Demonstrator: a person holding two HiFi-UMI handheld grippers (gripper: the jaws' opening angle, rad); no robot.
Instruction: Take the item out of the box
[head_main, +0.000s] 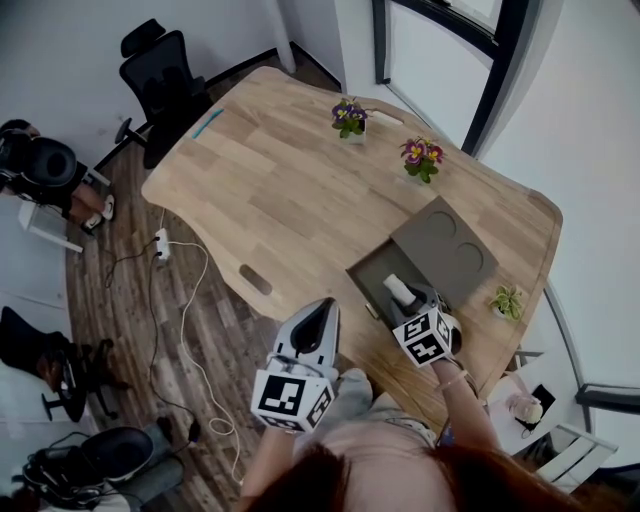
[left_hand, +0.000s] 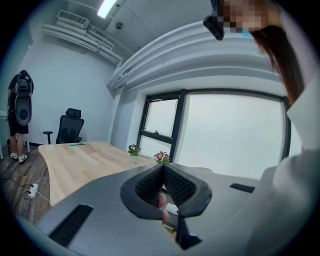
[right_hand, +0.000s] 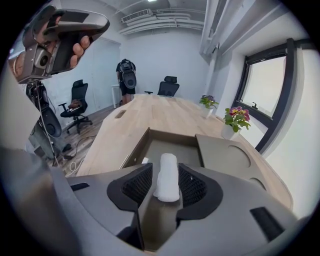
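Office: meeting table (head_main: 260, 190), swivel chair (head_main: 160, 75).

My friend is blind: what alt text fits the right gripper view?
The right gripper holds its open jaws either side of a white item lying in an open box on a wooden table. Potted flowers stand beyond.

Counter (head_main: 270, 190): pale wood, matt, with visible grain. Box (right_hand: 137, 145): smooth, matt grey-brown board. Item (right_hand: 167, 187): white, soft-looking, slightly crumpled. Right hand-held gripper (right_hand: 165, 170): smooth matt grey plastic shell with black, finely ribbed pads (right_hand: 137, 186). Floor (head_main: 130, 300): dark wood planks.
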